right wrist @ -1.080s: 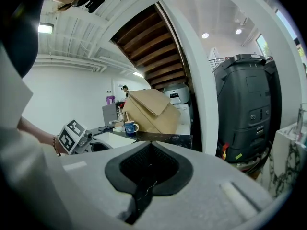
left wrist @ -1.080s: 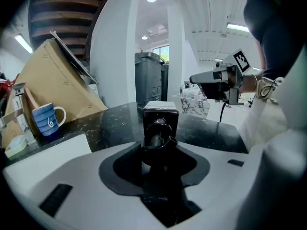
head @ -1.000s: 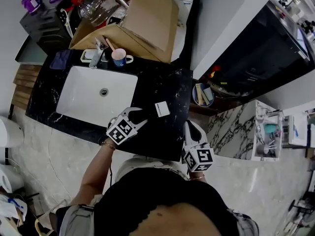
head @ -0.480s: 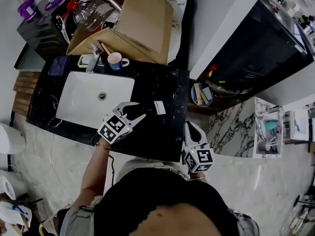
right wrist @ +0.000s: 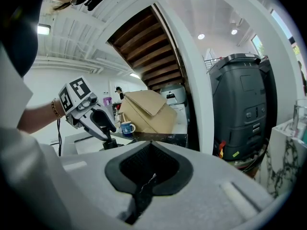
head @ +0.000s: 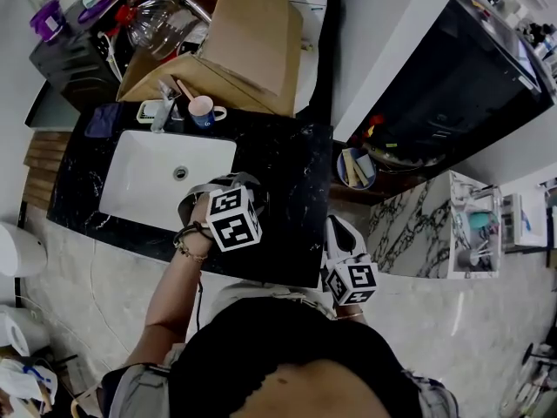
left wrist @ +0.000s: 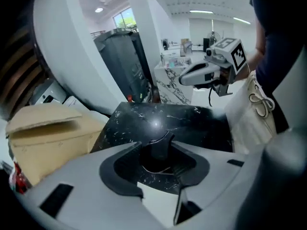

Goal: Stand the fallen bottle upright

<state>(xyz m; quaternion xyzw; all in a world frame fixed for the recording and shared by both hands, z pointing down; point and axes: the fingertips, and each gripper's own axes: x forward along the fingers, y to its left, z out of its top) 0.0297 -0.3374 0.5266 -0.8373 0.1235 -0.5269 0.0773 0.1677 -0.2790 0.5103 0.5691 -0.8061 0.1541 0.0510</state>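
Note:
The bottle (left wrist: 160, 200) is dark with a white label and sits between the jaws of my left gripper (left wrist: 156, 163), its dark neck pointing away from the camera. In the right gripper view the left gripper (right wrist: 106, 134) points steeply down over the black counter (head: 296, 198), shut on the bottle (right wrist: 110, 144), whose lower end is at the counter top. In the head view the marker cube hides the bottle under the left gripper (head: 228, 186). My right gripper (head: 338, 229) hovers at the counter's near right edge, shut and empty (right wrist: 146, 183).
A white sink (head: 130, 177) lies left of the left gripper. Behind it stand a tap (head: 164, 103), a blue mug (head: 202, 111) and a big cardboard box (head: 252, 33). A small bin with items (head: 357, 168) sits right of the counter.
The left gripper has risen and rolled with the bottle in it. The bottle's white label, earlier flat on the counter, is now hidden under the marker cube. The right gripper has stayed put.

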